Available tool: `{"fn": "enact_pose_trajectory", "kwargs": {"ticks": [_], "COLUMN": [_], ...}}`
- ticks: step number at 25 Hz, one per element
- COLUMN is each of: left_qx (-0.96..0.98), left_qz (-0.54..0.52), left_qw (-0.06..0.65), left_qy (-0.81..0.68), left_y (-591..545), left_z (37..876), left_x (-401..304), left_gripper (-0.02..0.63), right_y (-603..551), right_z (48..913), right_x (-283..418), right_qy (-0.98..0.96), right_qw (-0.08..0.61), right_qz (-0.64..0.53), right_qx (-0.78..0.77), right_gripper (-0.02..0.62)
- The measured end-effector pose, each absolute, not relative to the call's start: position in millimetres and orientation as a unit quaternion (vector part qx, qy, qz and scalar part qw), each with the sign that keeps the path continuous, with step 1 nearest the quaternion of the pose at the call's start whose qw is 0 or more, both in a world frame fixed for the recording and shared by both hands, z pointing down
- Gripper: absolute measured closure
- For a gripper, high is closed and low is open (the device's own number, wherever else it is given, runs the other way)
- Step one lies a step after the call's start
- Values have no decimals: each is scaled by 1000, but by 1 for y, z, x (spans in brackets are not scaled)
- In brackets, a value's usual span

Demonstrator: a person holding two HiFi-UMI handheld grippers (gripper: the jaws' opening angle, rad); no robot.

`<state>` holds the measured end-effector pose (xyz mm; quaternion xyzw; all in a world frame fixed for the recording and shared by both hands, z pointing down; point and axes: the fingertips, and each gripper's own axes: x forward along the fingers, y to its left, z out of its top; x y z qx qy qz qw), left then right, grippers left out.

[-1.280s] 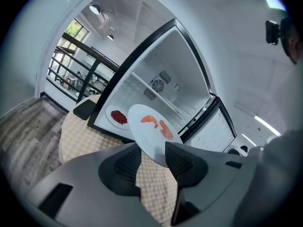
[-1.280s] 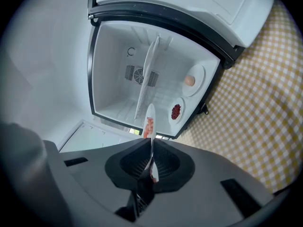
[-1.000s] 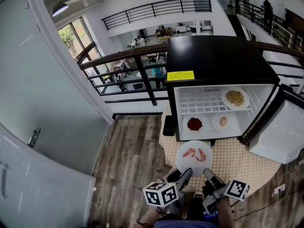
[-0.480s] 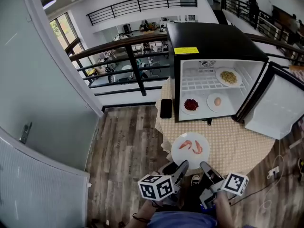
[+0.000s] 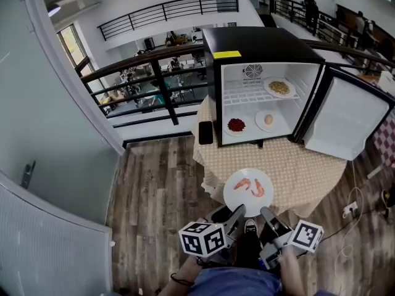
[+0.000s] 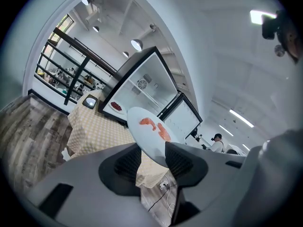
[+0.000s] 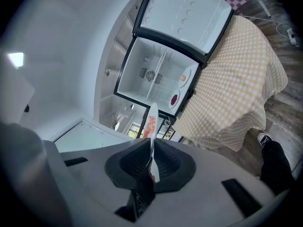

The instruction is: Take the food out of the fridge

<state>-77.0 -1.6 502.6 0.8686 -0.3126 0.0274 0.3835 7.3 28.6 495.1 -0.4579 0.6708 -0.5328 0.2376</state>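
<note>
**Shrimp plate drawn back from the fridge**

Both grippers have pulled away from the fridge point(image 5: 259, 45) since a second ago. Then the plate point(image 5: 248, 193) hung just before its open front. Now it sits well back from it, over the near edge of the table point(image 5: 305, 165).

The right gripper point(image 7: 151, 160) is clenched on the plate's rim, with the thin edge pinched upright between its pads. The left gripper point(image 6: 152, 156) has its jaws spread wide. The plate's near edge reaches in between them and lies against one pad, but the pair does not squeeze it. Two shrimp point(image 5: 250, 187) lie on the plate just beyond the jaws.

Straight ahead of the grippers, across the table, the fridge stands with its door point(image 5: 345, 113) swung out to their right. Inside, a noodle dish point(image 5: 279, 87) sits on the wire shelf. A red dish point(image 5: 236, 126) and an egg dish point(image 5: 268, 120) sit side by side on the fridge's bottom. A phone point(image 5: 205, 132) lies on the table by the fridge's left corner.
</note>
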Motion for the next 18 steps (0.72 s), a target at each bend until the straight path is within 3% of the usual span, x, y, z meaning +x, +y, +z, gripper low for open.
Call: {"fn": "enact_pose_trajectory", "kwargs": {"ticks": [18], "left_qx": [890], "left_qz": [59], "left_qw": [375], "left_qy": [-252], "left_y": [62], "left_z": [510], "left_x": [-50], "left_gripper": [442], "right_y": [104], "right_z": [504], "right_x": [29], "right_qy": [650], "right_qw": [269], "right_qz": [-507], "right_qx": [-498], "right_gripper": [560]}}
